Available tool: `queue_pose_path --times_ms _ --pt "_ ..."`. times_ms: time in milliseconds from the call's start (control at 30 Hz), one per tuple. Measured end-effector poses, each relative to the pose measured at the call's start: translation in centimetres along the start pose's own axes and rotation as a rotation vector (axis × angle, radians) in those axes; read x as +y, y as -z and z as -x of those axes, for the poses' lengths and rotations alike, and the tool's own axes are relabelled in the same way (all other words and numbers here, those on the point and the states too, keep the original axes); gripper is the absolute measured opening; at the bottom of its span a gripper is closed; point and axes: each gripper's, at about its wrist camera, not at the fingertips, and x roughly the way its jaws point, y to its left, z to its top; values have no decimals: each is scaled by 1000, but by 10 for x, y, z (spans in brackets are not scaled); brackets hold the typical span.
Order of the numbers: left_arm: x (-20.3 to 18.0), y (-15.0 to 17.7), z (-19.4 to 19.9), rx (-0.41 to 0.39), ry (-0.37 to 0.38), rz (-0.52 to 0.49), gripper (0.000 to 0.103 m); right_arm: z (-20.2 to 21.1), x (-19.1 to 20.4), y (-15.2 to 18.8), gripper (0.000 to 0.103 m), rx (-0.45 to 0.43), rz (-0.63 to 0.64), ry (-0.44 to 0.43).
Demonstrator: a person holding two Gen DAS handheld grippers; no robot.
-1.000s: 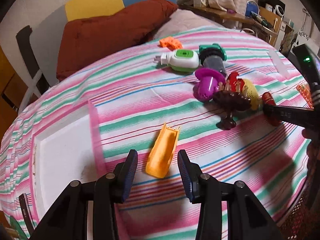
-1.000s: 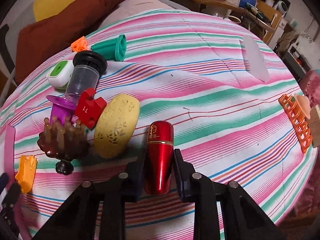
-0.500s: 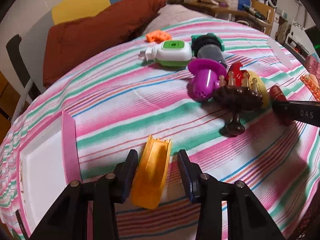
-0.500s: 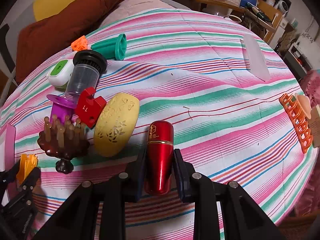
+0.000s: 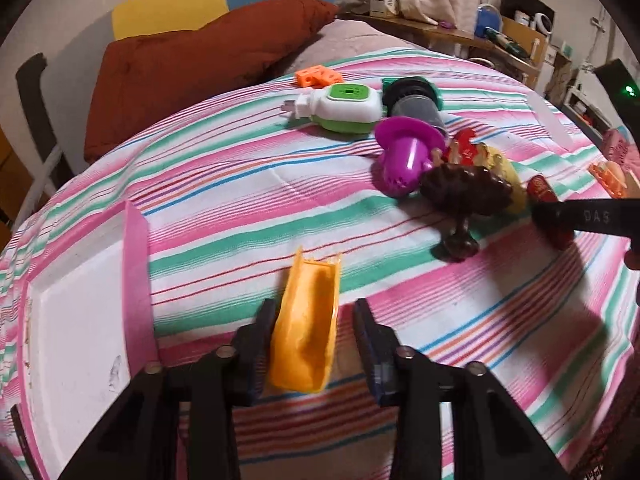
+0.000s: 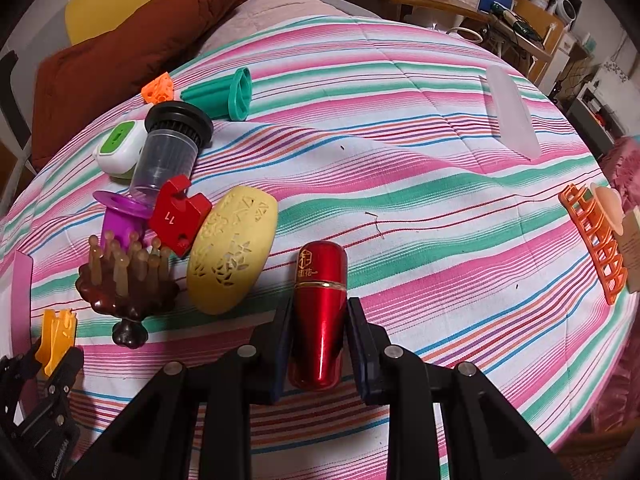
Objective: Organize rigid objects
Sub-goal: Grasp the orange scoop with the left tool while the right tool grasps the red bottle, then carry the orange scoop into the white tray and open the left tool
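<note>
An orange plastic trough lies on the striped cloth between the open fingers of my left gripper; the left finger touches it, the right finger stands apart. It also shows in the right wrist view. My right gripper is shut on a red metal bottle that rests on the cloth. Beside it lie a yellow carved case, a brown wooden massager, a red block and a purple funnel.
A white tray with a pink rim sits at the left. Further back are a white-green plug device, a black-capped cup, a green tube and an orange cube piece. An orange rack and a clear lid lie at the right.
My left gripper has moved forward so the orange trough now lies between its fingers. The right gripper stays shut on the red bottle, unmoved.
</note>
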Motion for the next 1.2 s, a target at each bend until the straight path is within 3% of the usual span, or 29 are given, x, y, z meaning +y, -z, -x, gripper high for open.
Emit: queue_pose_path --times_ms 67,433,667,767,1033,1200 --pt "2 1 1 -4 19 8 26 0 0 0 27 -2 4 2" --pt "17 6 35 -72 37 68 26 3 -11 -1 26 -18 -41 7" --pt "63 11 78 -141 80 178 26 7 -10 -2 26 -40 -37 12" --pt "88 18 89 -157 52 209 26 10 -15 -2 26 -51 -58 7" --pt "172 37 72 -85 -83 333 26 21 -22 -4 26 -100 -95 4" --pt "210 36 43 -6 -117 392 26 23 -24 -5 26 -111 -108 -3"
